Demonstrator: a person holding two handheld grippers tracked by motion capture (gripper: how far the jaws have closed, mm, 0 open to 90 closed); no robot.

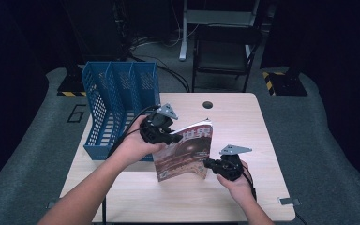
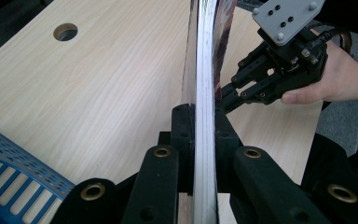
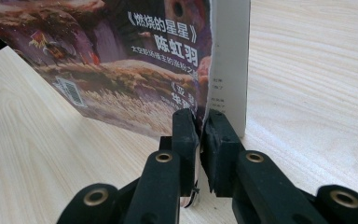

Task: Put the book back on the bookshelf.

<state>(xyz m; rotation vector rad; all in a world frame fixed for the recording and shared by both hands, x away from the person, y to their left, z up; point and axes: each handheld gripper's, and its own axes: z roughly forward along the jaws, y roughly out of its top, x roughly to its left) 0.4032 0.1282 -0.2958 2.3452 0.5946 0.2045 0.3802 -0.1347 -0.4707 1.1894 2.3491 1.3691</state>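
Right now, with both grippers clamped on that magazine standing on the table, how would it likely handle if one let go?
The magazine looks thin and soft-covered, so probably floppy. Standing on its bottom edge, it would likely tip. Its cover is glossy, perhaps slippery between the left gripper or right gripper.

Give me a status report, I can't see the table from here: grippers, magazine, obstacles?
Left gripper shut on magazine, top edge. Right gripper shut on its lower corner. Magazine upright on table, beside blue file rack. Nothing between them.

Dark lab: lone table (image 1: 243, 197), hazard-taped stands (image 1: 281, 83), floor cables (image 1: 168, 70).
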